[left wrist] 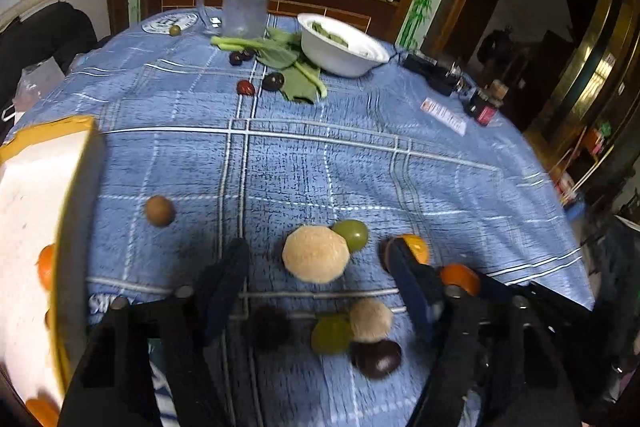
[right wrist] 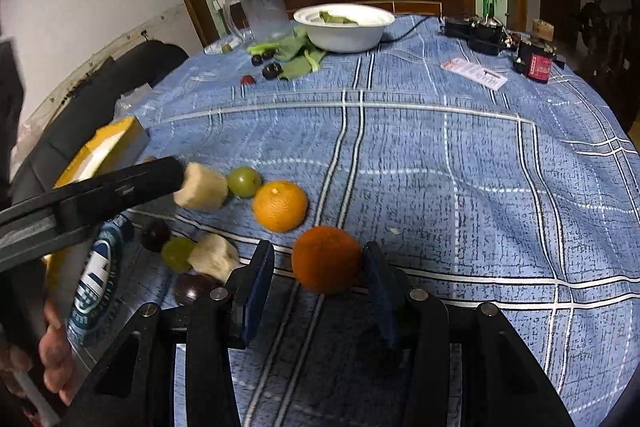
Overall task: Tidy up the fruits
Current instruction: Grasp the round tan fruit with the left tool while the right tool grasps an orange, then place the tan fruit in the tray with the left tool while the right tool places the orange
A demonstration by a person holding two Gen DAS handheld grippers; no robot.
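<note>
Fruit lies clustered near the table's front edge: the left gripper (left wrist: 316, 267) stands with fingers spread and nothing pinched, a pale round fruit (left wrist: 316, 253) lying between and just ahead of them with a green grape (left wrist: 352, 234) touching its far side. The right gripper (right wrist: 320, 267) pinches a dark orange tangerine (right wrist: 326, 259) just beside a brighter orange (right wrist: 280, 206). Blue checked tablecloth (left wrist: 360, 167) covers the round table, a yellow-rimmed box (left wrist: 48, 167) at its left edge holds oranges, and a white bowl (left wrist: 340, 47) sits near the far edge in a dim, cluttered room.
</note>
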